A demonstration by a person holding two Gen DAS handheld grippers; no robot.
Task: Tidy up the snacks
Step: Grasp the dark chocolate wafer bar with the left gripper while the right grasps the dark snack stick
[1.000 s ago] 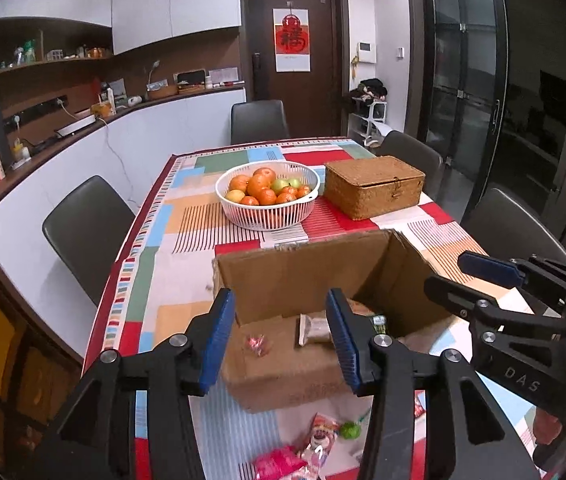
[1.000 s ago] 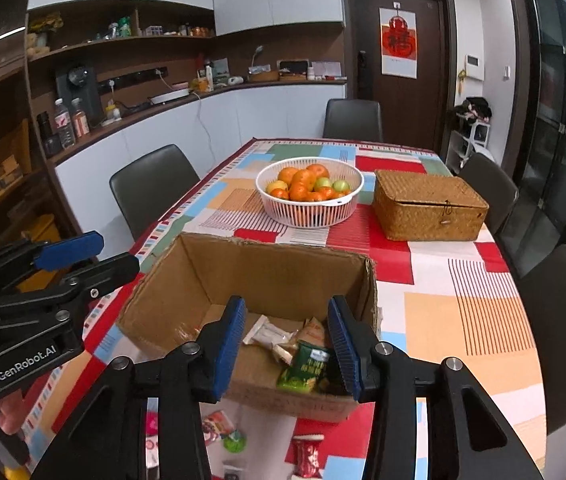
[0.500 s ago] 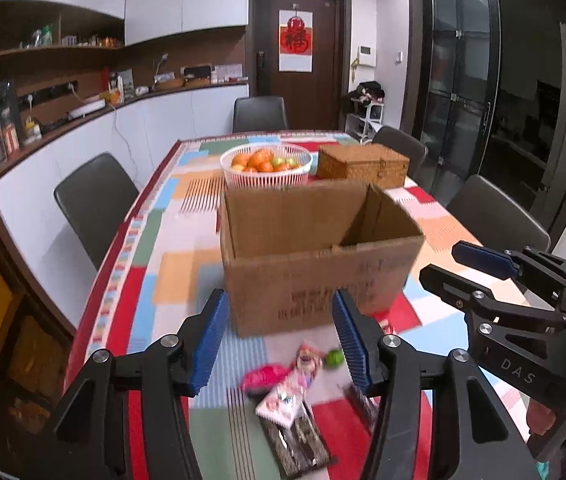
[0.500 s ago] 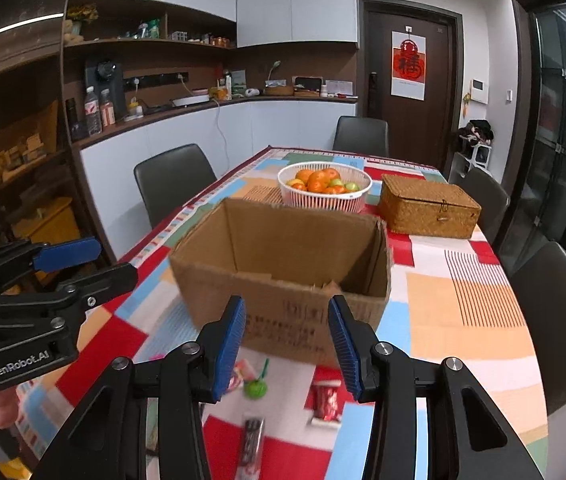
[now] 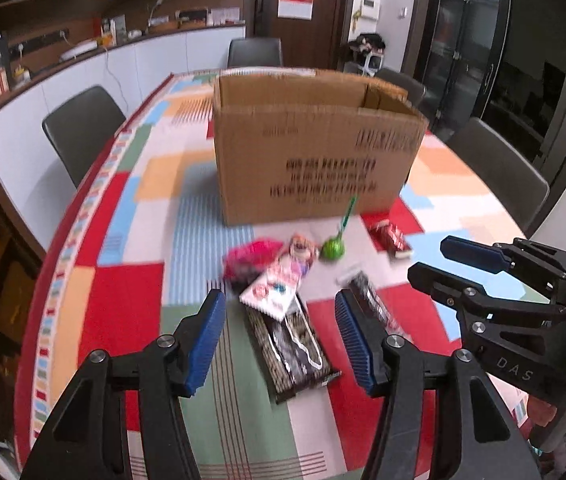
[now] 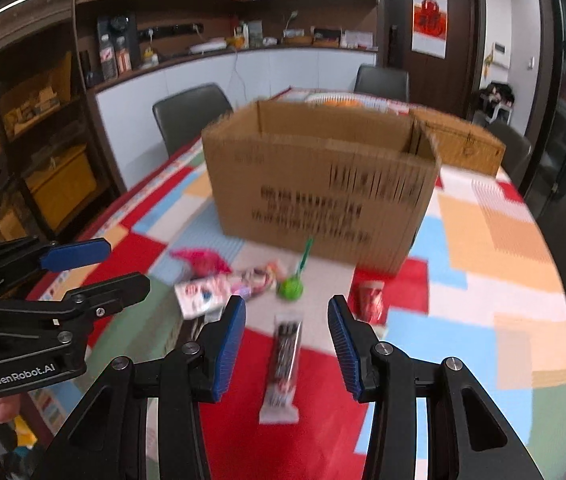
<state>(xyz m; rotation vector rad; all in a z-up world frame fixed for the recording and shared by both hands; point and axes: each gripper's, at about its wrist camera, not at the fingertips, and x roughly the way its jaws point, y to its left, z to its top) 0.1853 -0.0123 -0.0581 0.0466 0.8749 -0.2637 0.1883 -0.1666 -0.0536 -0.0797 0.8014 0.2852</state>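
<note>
Both tools have dropped from above the cardboard box to the loose snacks in front of it, so the box's inside is now hidden.

Left tool (image 5: 279,338) is wide open and empty, its blue pads either side of a dark patterned packet (image 5: 293,346) partly covered by a white packet (image 5: 273,290). Right tool (image 6: 287,346) is equally wide open, holding nothing, straddling a slim black-and-white bar (image 6: 285,364). The cardboard box (image 5: 315,164) stands open-topped mid-worktop; from this low angle only its printed front wall and inner back wall show, so I cannot tell its contents. Just before it lie a pink packet (image 5: 253,254), a green lollipop (image 5: 333,248) and a red packet (image 5: 389,238). Behind it, a wicker box (image 6: 459,146), lid closed, sits toward the far right edge of the worktop (image 5: 123,300).
</note>
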